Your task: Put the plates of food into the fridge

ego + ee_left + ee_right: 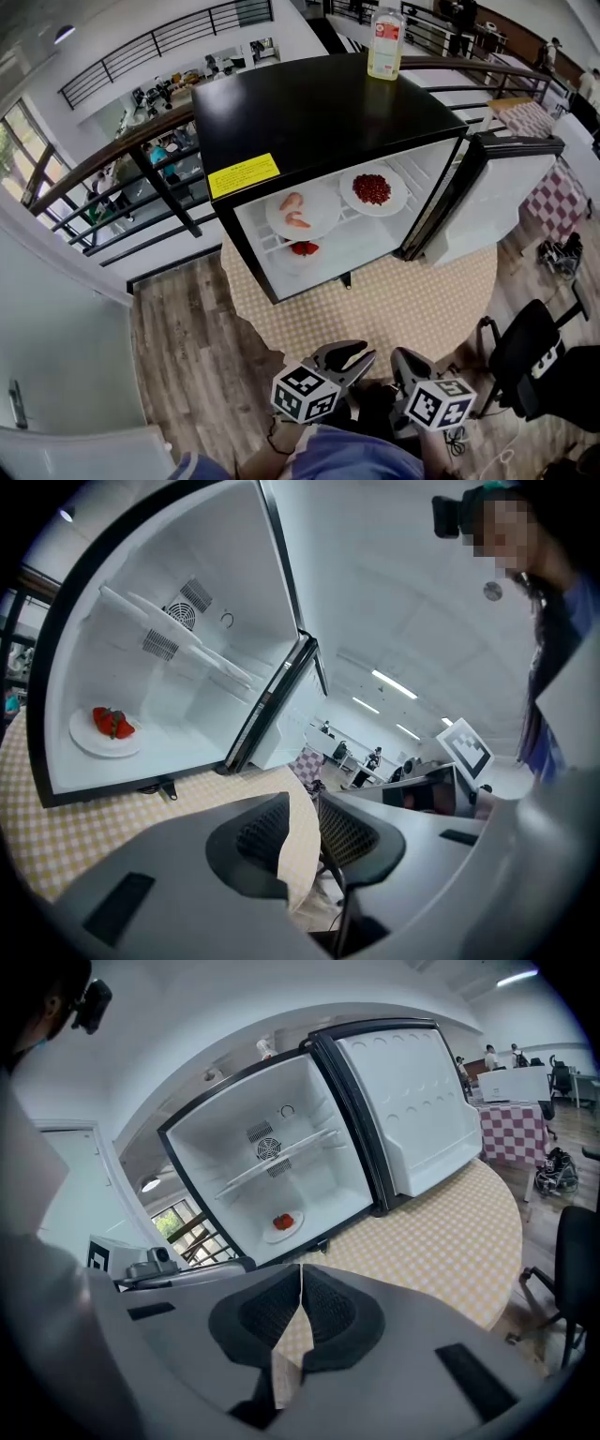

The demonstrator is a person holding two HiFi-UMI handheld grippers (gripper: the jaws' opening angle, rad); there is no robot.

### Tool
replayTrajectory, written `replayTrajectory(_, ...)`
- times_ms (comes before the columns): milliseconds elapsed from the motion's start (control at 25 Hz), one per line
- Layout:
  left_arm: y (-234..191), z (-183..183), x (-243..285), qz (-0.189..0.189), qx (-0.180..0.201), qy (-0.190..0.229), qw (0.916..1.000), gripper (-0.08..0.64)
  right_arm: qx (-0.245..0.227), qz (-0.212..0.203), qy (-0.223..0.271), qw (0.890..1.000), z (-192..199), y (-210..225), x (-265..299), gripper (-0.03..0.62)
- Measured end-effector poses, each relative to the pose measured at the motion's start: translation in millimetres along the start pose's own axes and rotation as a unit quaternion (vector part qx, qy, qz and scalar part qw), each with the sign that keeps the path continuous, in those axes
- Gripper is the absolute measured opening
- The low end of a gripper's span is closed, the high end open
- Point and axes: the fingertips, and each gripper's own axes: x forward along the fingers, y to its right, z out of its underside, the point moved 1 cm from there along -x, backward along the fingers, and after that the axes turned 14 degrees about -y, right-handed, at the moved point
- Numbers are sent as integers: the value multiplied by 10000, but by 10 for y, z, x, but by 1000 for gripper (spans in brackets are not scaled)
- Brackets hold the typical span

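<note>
Plates of food [323,202], three white ones, are all inside the open fridge [309,112], which stands on a round table [412,300] under a checked cloth. A plate of shrimp [325,217] and a plate of small red pieces [354,202] sit side by side on the wire shelf. A plate of strawberries [92,746] rests on the fridge floor below. The fridge door [497,192] hangs wide open to the right, and a bottle [385,42] stands on the fridge's black top.

Both claws are low, near the person's body and well apart from the fridge. The left claw [366,351] has its jaws slightly apart with only tablecloth showing through the gap. The right claw [399,356] has its jaws pressed together at the tips, with nothing between them.

The plates look stiff, smooth and shallow, probably ceramic or hard plastic, though the views are too distant to be sure. The food lies loose on top, and the small red pieces look likeliest to roll. Any plate would best be pinched at a bare stretch of rim and kept level. A smooth rim may slip, so the pinch should be firm.
</note>
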Motion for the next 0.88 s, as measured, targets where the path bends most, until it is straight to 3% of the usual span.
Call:
replayTrajectory(120, 13, 38, 41, 37, 127, -102, 9999, 101, 63, 135, -34, 9999, 54, 70, -33, 21)
replayTrajectory(400, 5, 94, 120, 136, -64, 23, 9999, 98, 148, 189, -158, 9996, 154, 208, -63, 21)
replayTrajectory(640, 47, 138, 113, -199, -151, 131, 9996, 96, 195, -87, -265, 9994, 294, 261, -144, 21)
replayTrajectory(880, 390, 261, 93, -549, -232, 225, 9980, 91, 52, -148, -352, 9993, 533, 484, -474, 21)
